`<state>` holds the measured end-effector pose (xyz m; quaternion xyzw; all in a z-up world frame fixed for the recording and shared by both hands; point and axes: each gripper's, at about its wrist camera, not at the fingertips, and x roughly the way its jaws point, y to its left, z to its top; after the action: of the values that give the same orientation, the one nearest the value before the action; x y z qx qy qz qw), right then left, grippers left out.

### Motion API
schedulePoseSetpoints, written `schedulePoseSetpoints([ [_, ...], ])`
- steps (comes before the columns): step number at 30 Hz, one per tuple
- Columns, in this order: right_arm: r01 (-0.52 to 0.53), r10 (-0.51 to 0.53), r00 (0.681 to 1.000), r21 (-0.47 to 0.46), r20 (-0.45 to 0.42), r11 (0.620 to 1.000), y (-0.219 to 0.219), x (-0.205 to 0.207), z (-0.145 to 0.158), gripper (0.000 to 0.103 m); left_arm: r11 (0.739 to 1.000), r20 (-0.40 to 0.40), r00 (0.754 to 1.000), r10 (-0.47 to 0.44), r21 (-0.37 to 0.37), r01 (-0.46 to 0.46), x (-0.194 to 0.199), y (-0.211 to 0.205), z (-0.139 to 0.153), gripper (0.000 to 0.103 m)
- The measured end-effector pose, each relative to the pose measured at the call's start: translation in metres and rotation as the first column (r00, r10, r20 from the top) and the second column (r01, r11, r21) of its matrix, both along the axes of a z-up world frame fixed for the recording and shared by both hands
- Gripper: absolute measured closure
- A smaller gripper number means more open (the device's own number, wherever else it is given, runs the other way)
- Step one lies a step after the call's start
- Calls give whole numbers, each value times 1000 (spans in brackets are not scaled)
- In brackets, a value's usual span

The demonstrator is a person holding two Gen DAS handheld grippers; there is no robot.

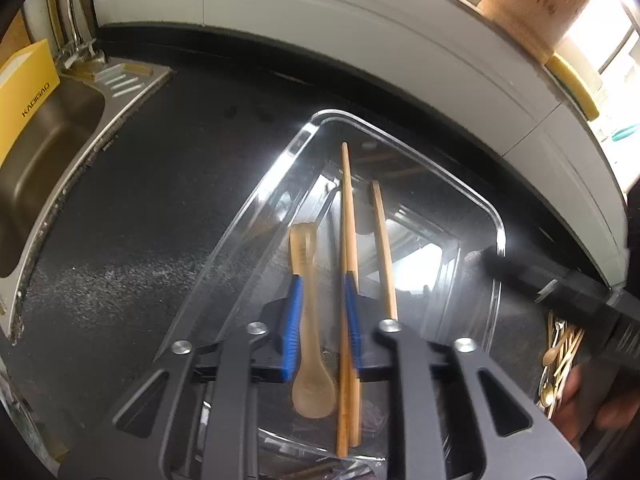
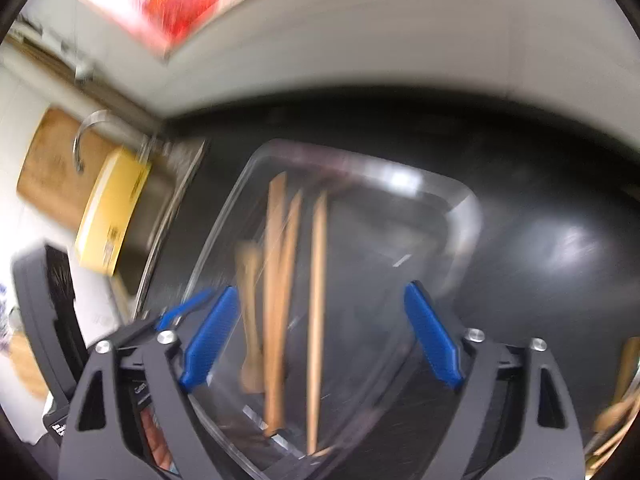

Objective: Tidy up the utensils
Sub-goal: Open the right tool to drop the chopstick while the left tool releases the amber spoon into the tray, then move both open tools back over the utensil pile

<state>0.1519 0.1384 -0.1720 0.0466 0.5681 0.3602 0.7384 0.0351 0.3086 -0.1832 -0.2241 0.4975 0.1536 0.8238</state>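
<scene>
A clear plastic tray (image 1: 404, 140) sits on the dark counter. In it lie a translucent tan spoon (image 1: 310, 360), a pair of wooden chopsticks (image 1: 348, 240) and a third chopstick (image 1: 384, 248). My left gripper (image 1: 322, 312) hovers over the tray with its blue pads partly apart, the spoon and chopsticks lying below between them; it holds nothing. My right gripper (image 2: 324, 332) is wide open above the same tray (image 2: 460, 208), over the chopsticks (image 2: 316, 300) and spoon (image 2: 250, 320). The right view is motion-blurred.
A steel sink (image 1: 48, 148) with a faucet (image 1: 68, 12) and a yellow box (image 1: 24, 92) lies at left. A pile of gold spoons and wooden utensils (image 1: 560, 356) lies right of the tray. A white wall runs behind the counter.
</scene>
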Motion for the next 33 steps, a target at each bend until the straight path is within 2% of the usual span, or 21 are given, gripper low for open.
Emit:
schedulePoseSetpoints([
  [1,14,-15,1000,7,5,1000,-8,4,6,19,1000,9,1000,4,11,-4,-2,0,4,27],
  [2,40,-40,999,12,14,999,-20,9,13,19,1000,27,1000,15,23,-15,-5,0,10,14],
  [3,58,-58,998,18,23,998,-27,13,18,19,999,55,998,28,34,-30,-9,0,16,10],
  [4,74,-75,997,26,36,997,-39,16,27,19,998,83,996,36,41,-39,-13,0,25,10],
  [8,115,-118,991,36,69,993,-74,13,51,19,998,98,994,40,44,-44,-18,-3,39,10],
  [14,162,-165,979,35,117,986,-119,-19,77,19,997,140,990,9,81,-20,-35,-29,68,10],
  [18,220,-224,966,41,129,975,-155,-43,87,19,993,165,985,-61,113,42,-47,-67,87,10],
  [25,314,-311,935,9,170,949,-237,-89,99,19,977,166,969,-182,141,159,-56,-140,100,9],
  [29,366,-353,914,-30,201,930,-292,-115,105,19,963,156,955,-254,138,234,-54,-195,98,9],
  [33,408,-381,892,-72,245,910,-345,-138,109,19,938,156,928,-337,140,317,-47,-253,96,10],
])
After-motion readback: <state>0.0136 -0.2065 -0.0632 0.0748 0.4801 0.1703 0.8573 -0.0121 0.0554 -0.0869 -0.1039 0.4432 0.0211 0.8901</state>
